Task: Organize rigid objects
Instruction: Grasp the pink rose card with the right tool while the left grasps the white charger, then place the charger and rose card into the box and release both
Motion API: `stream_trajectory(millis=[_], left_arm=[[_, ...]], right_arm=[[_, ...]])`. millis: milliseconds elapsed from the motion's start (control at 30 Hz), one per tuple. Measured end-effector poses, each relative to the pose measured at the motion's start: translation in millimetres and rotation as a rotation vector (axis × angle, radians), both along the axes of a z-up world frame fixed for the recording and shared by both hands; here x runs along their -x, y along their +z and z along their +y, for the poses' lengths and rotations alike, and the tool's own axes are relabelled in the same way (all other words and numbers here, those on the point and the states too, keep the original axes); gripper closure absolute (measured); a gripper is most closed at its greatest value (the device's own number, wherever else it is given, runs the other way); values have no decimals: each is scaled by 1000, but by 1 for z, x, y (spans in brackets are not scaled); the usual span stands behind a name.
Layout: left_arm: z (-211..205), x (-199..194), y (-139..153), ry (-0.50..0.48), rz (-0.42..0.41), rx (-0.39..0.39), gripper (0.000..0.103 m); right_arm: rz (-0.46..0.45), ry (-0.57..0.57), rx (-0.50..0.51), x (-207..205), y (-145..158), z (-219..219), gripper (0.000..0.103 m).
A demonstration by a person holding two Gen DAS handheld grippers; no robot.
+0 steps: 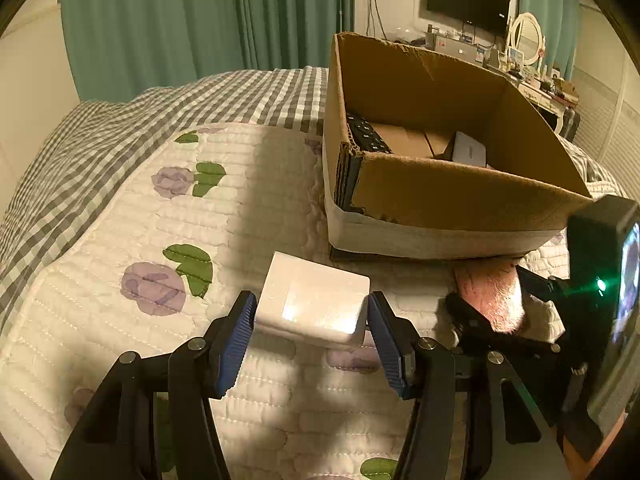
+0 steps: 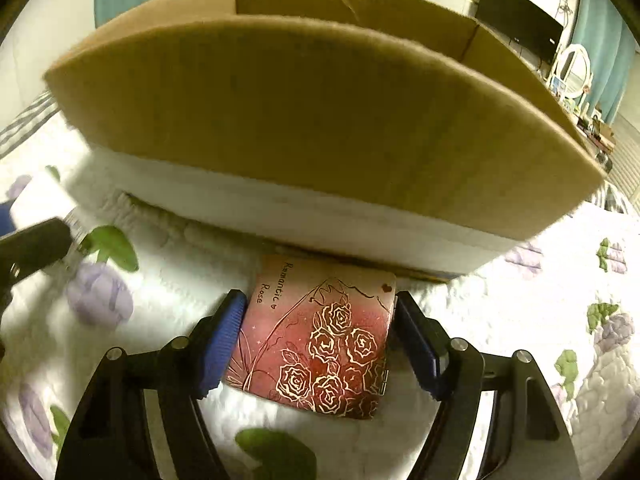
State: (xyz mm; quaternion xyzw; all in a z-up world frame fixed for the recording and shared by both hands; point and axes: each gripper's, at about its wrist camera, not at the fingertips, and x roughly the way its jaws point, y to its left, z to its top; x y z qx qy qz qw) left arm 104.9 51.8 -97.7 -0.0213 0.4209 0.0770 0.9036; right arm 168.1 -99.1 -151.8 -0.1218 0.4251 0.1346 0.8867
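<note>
My left gripper (image 1: 310, 304) is shut on a small white box (image 1: 316, 304), its blue pads pressed on the box's two sides, just above the floral quilt (image 1: 140, 240). My right gripper (image 2: 318, 300) is shut on a flat pink-red tin (image 2: 320, 340) printed with gold roses, which lies on the quilt against the foot of the cardboard box (image 2: 320, 120). The tin (image 1: 492, 296) also shows at the right of the left wrist view. The open cardboard box (image 1: 440, 200) holds a black remote (image 1: 366, 132), brown cartons (image 1: 408, 140) and a white item (image 1: 470, 152).
The cardboard box has a white band along its base and stands on the bed. A grey checked blanket (image 1: 100, 140) lies at the far left. Green curtains (image 1: 180, 20) hang behind; a dresser with a mirror (image 1: 528, 36) and a monitor (image 1: 468, 0) stands at the back right.
</note>
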Motion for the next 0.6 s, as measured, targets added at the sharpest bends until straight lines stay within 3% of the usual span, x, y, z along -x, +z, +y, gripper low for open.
stream_trajectory(millis=[367, 600], left_arm=[[-13, 31, 23, 4, -51, 17, 45], [-24, 56, 53, -10, -100, 44, 45]], right_arm=[[-56, 18, -81, 46, 48, -20, 31], [-124, 49, -128, 78, 96, -31, 31]])
